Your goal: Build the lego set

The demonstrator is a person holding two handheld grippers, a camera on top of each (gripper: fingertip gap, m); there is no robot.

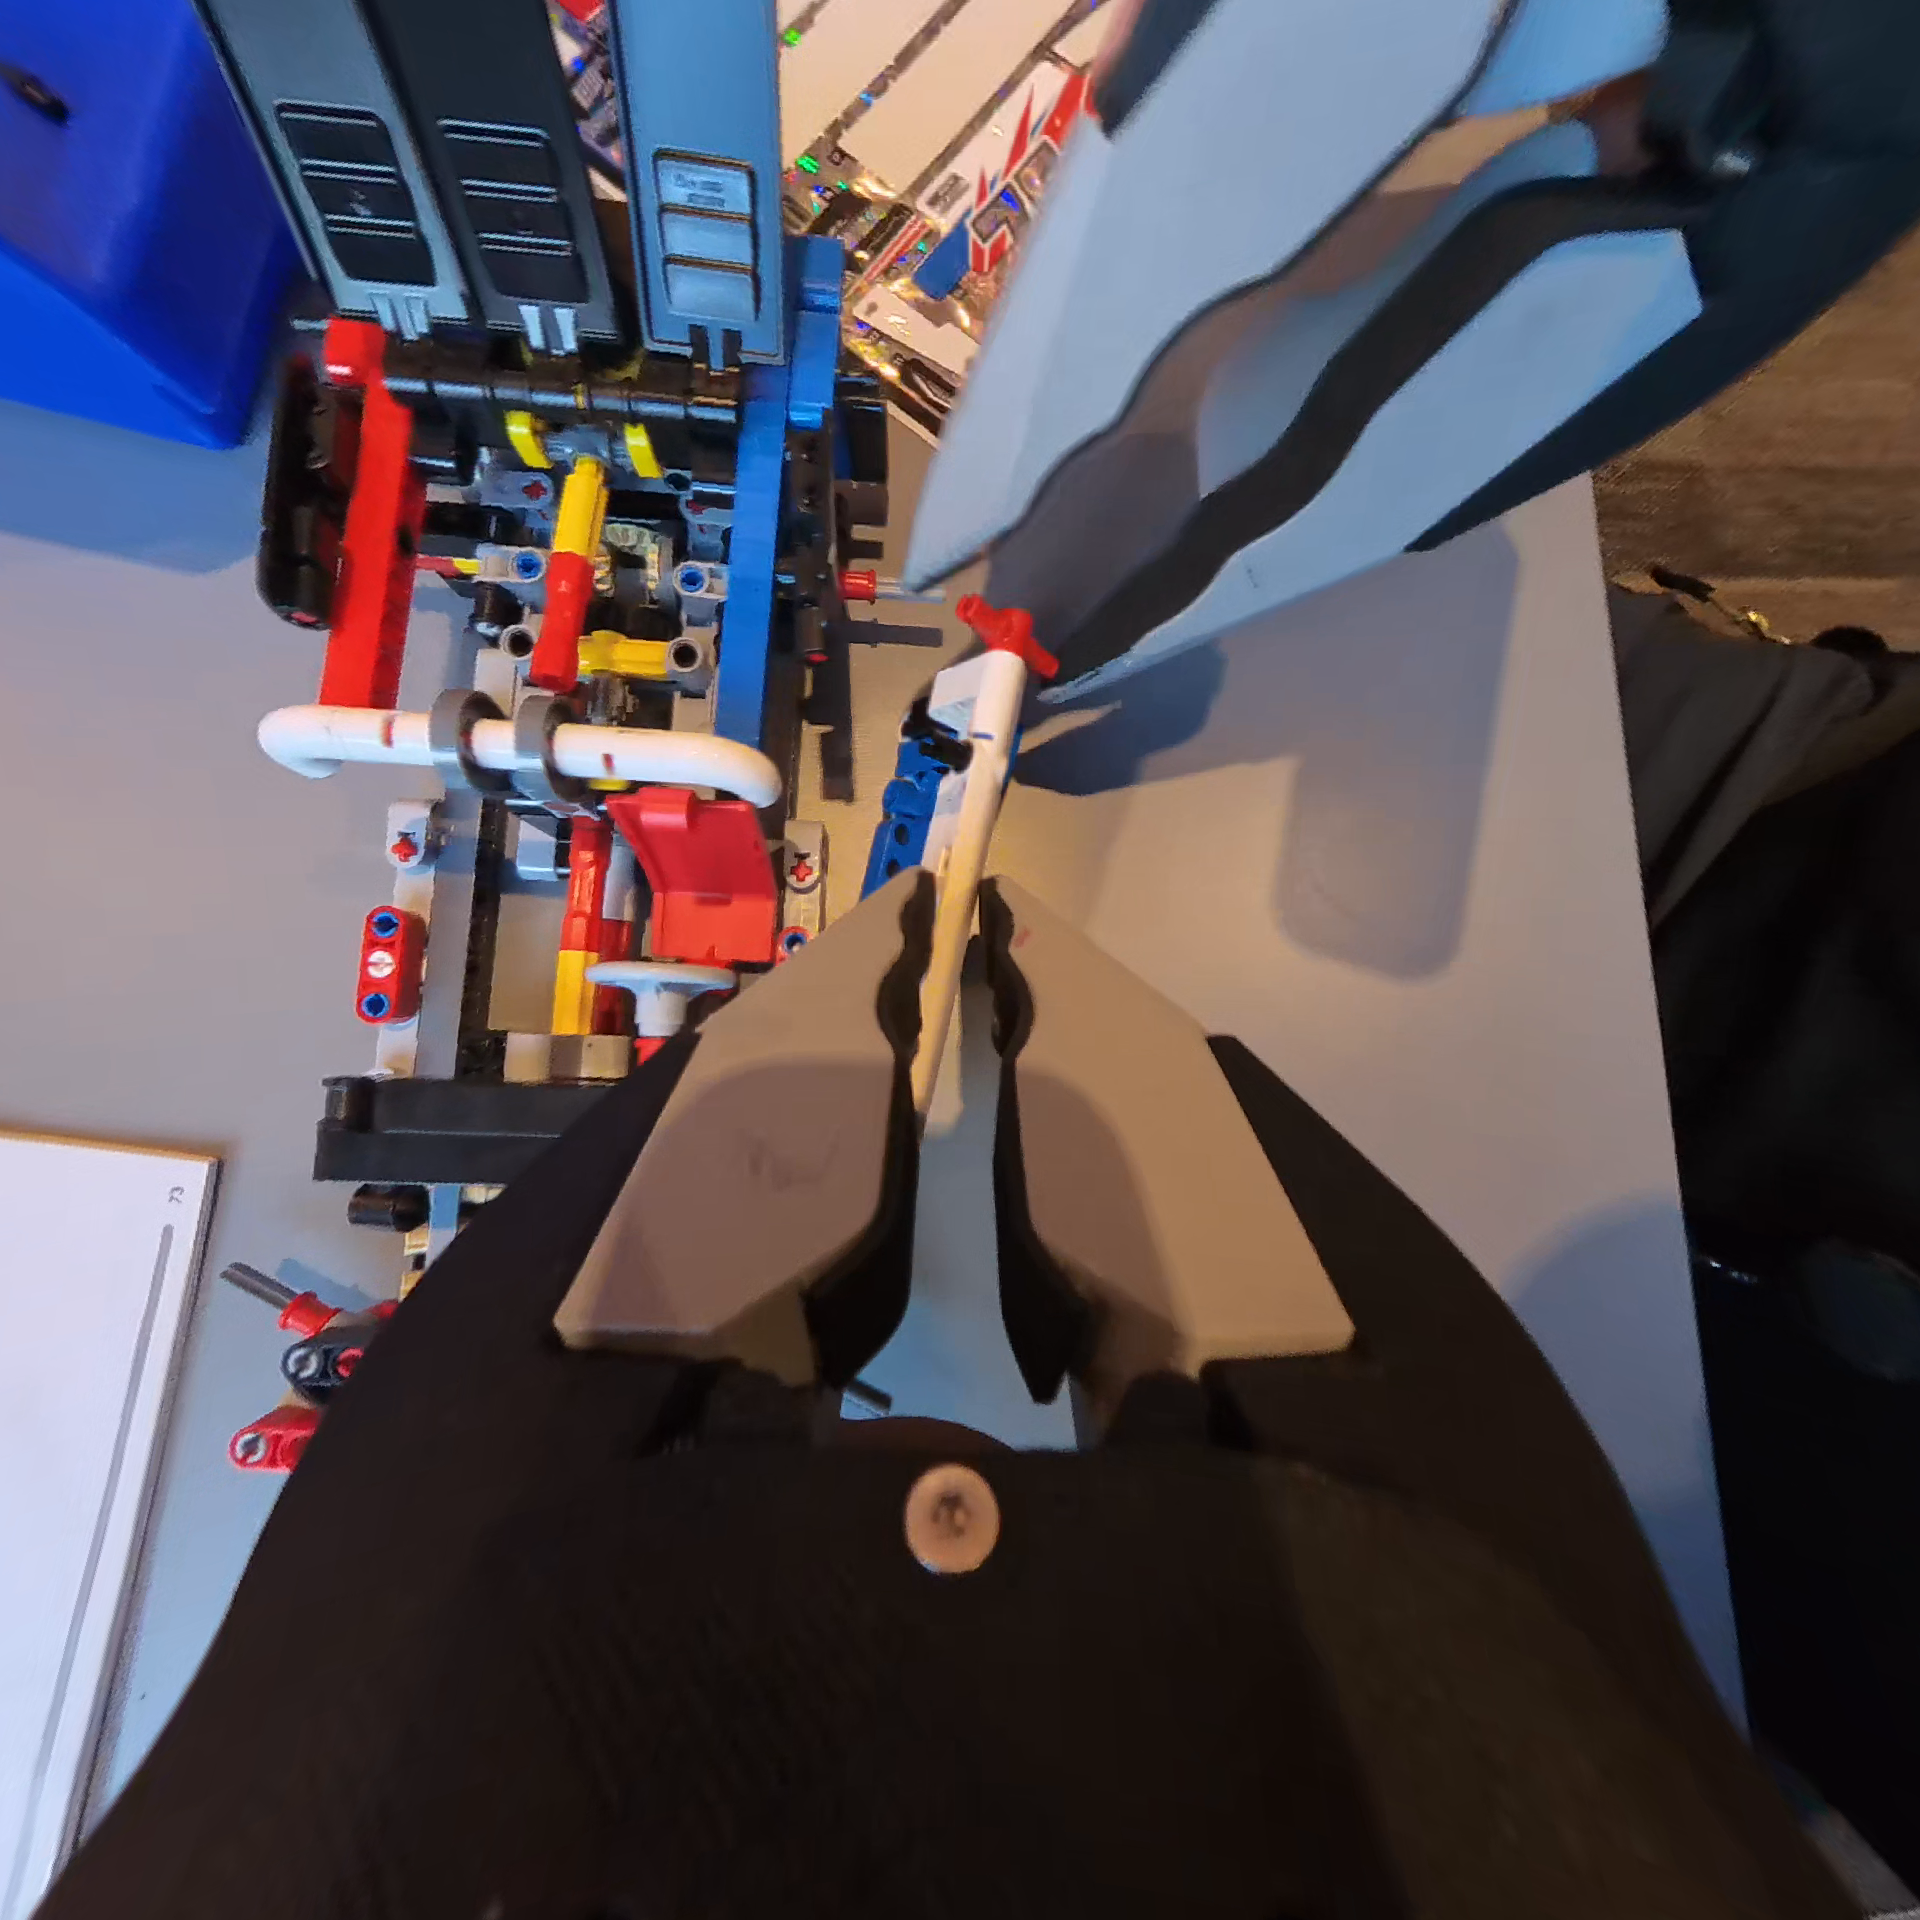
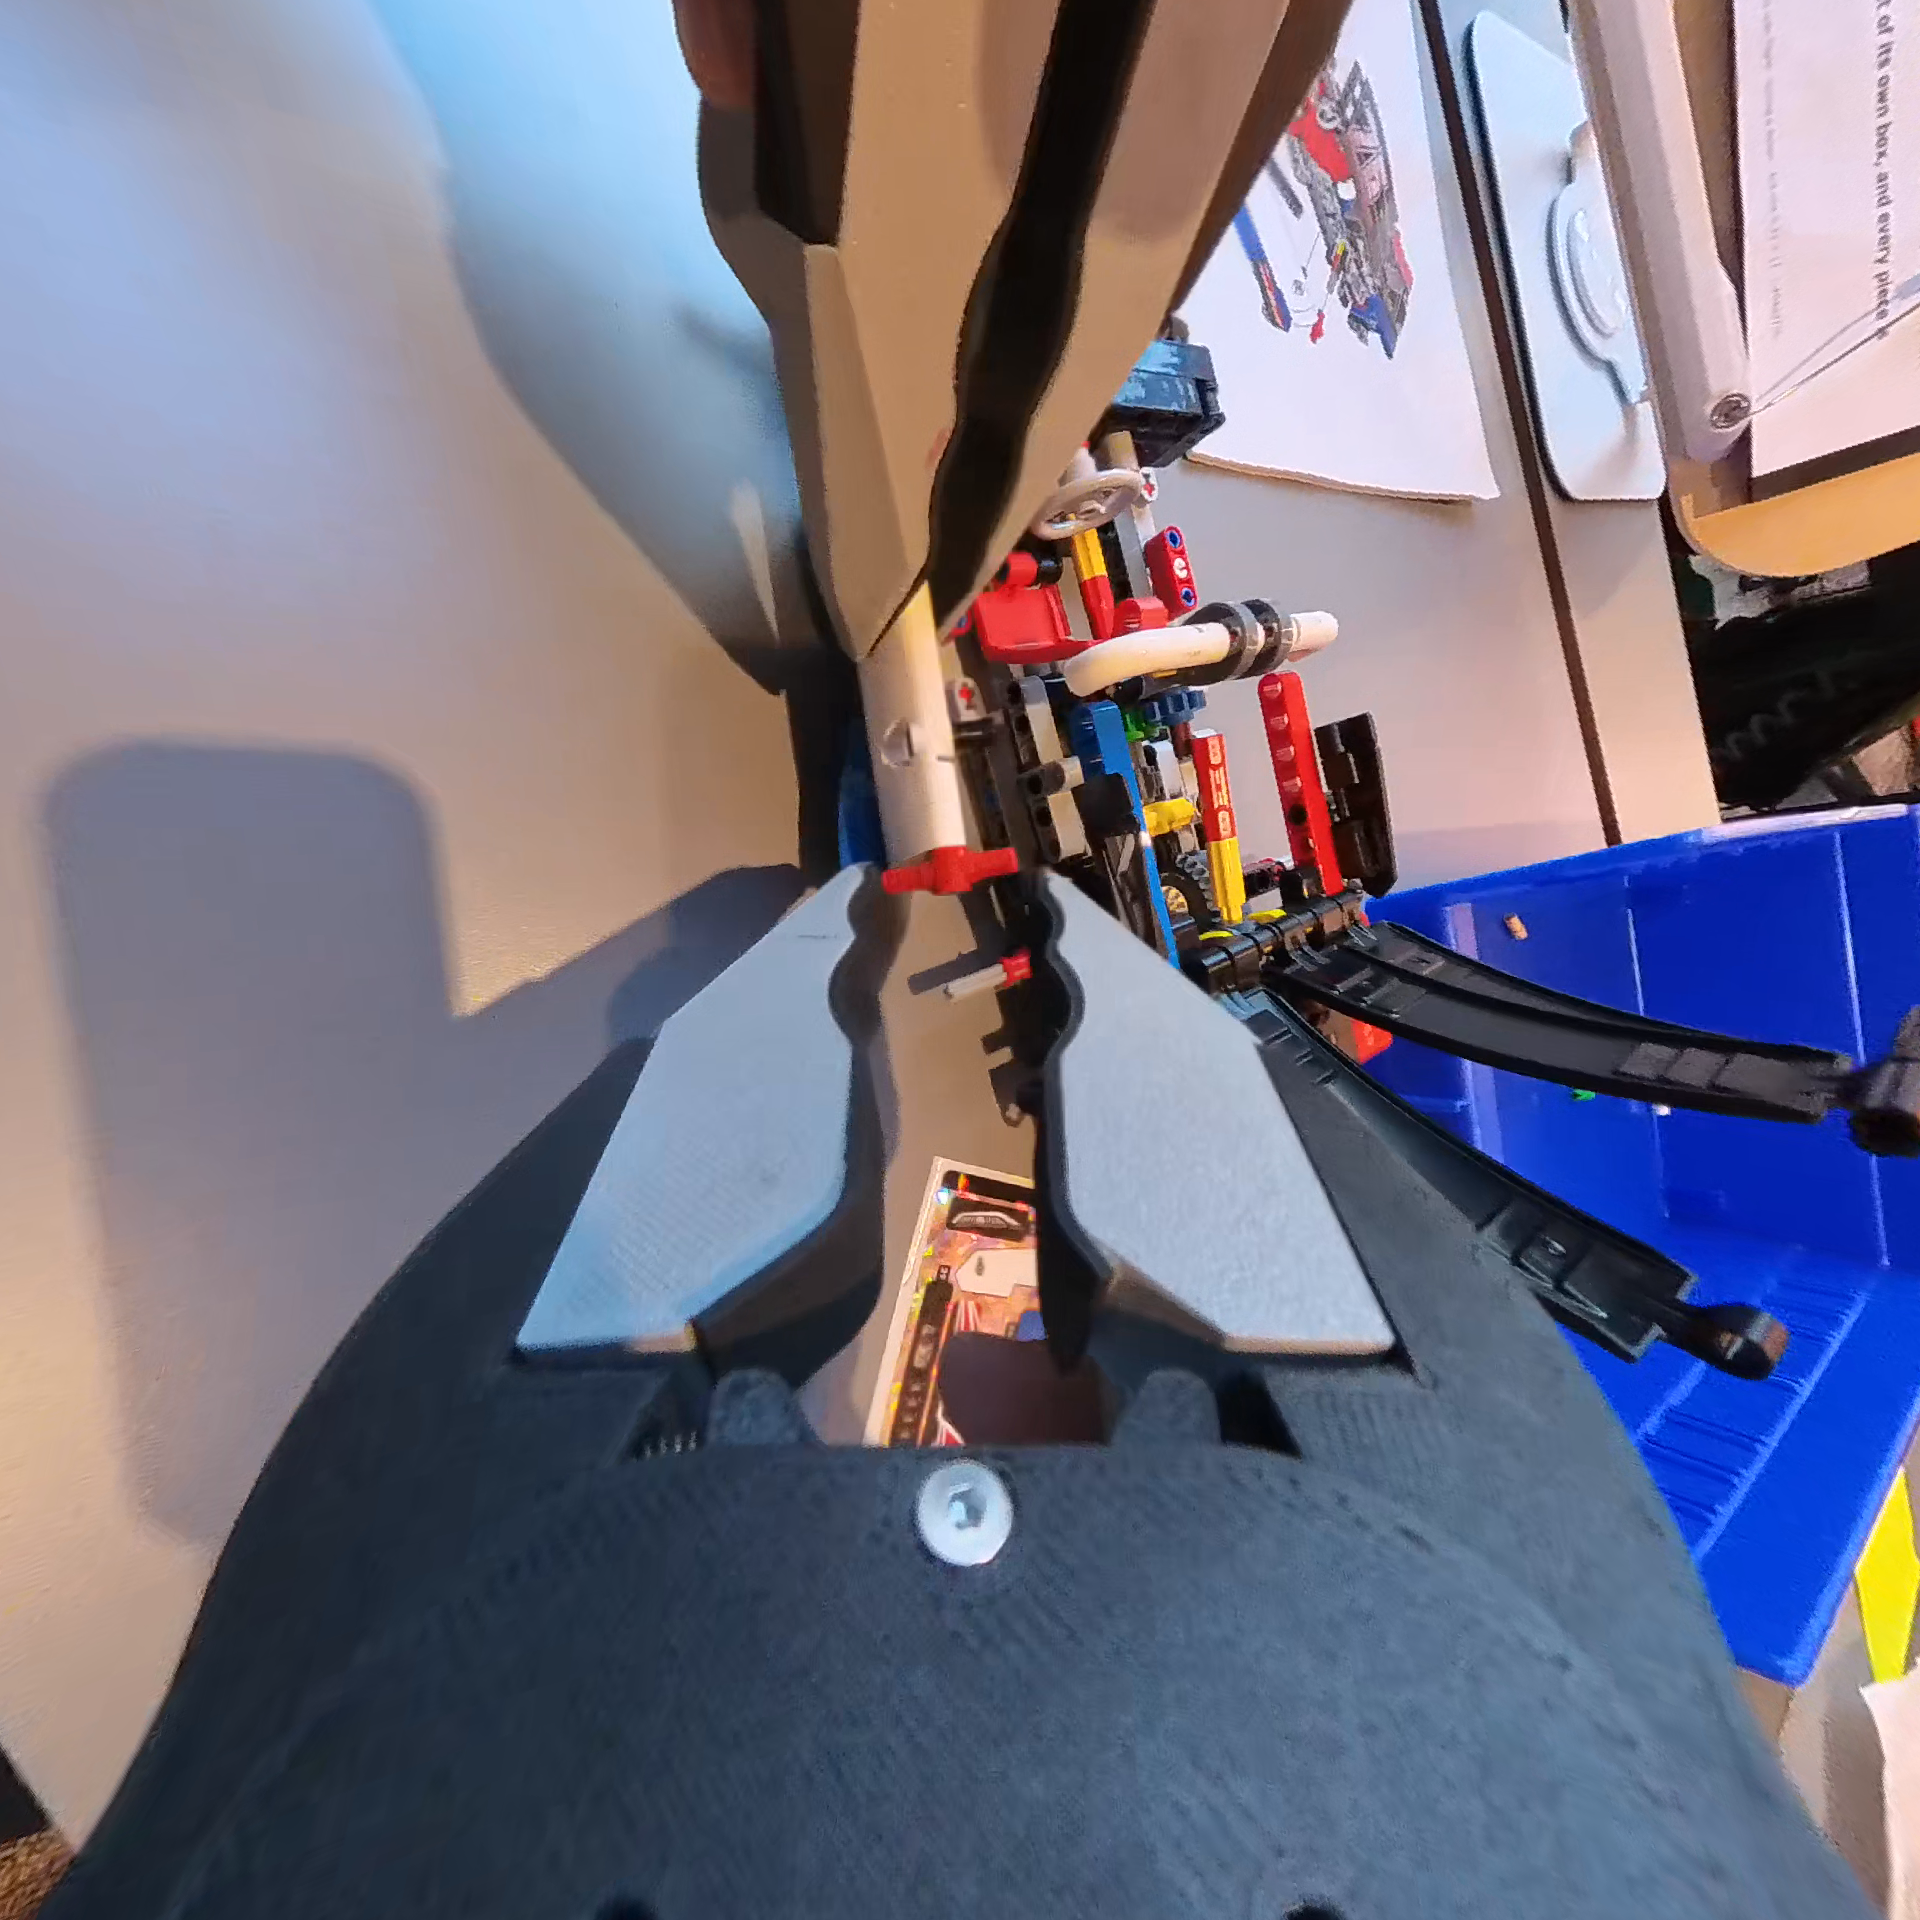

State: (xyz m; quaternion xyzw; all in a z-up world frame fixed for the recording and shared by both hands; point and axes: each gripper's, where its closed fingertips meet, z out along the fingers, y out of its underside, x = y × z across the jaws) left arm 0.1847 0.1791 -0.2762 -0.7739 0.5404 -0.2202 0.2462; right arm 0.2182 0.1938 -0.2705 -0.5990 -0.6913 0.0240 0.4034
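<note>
A: Blue plastic bin (image 1: 125, 229), left wrist view, top left corner: smooth walls, contents out of sight from here.

B: And the build?

A: Lego model (image 1: 551, 665) lies on the grey table (image 1: 1403, 1039) just beside that bin. Red and blue beams, yellow axles, a curved white tube threaded through two grey rings, three dark ribbed panels at its far end.

B: Left gripper (image 1: 951, 894)?

A: Grey wedge fingers with black wavy pads, nearly closed, pinching a white lego panel piece (image 1: 982, 769) that has a blue beam attached and a red connector (image 1: 1003, 623) at its far tip. Right gripper (image 1: 997, 623) comes in from the upper right, blurred, its tips at that red connector.

B: Anything else there?

A: White booklet (image 1: 83, 1455) at the lower left; small loose red and black pins (image 1: 301, 1340) near it.

B: Right wrist view?

A: Blue bin (image 2: 1714, 1299) at right, ribbed floor showing, only a tiny speck or two visible inside. Two of the model's (image 2: 1195, 727) long black panels reach over it.

B: Right gripper's (image 2: 951, 883) state?

A: Parted by a narrow gap, tips either side of the red connector (image 2: 945, 868); whether they touch it I cannot tell. Left gripper (image 2: 904, 613) descends from the top, clamped on the white panel piece (image 2: 914, 748). Glossy sticker sheet (image 2: 966, 1299) lies on the table (image 2: 312, 520) between the right fingers. Printed instruction page (image 2: 1351, 343) lies beyond the model.
</note>
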